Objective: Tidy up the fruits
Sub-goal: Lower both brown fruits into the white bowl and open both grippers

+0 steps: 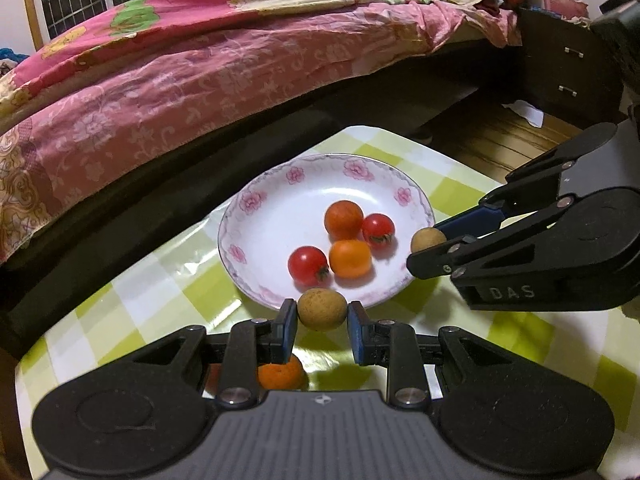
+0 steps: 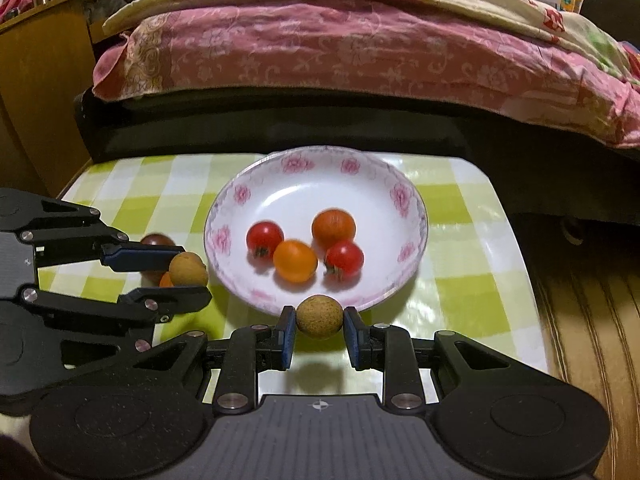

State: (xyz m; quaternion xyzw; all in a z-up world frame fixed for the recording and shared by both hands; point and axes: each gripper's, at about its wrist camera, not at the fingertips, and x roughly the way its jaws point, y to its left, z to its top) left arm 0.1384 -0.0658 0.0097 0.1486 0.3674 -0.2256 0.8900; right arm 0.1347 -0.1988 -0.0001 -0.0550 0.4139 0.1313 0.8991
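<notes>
one white plate (image 1: 256,204) with pink flowers on its rim sits on a table under a green and white checked cloth (image 1: 132,312). in the plate lie four small round fruits: two red tomatoes (image 1: 308,265), touching or just beside two orange ones (image 1: 350,258). two brownish-tan round fruits are off the table, one in each claw. the left claw (image 1: 322,322) is closed on the first brown fruit (image 1: 322,309), its blue pads (image 1: 289,330) pressing both sides, held at the near rim of the plate. the right claw (image 2: 319,326) is closed on the second brown fruit (image 2: 319,317) the same way, also at the plate's near rim. both claws tilt downward toward the plate, side by side, the left one coming in from the plate's left and the right from its right. on the cloth under the left claw lies one more orange fruit (image 1: 280,374), and the right view shows one dark reddish fruit (image 2: 157,241) beside it. behind the table stands a bed with a pink flowered blanket (image 1: 200,64).
</notes>
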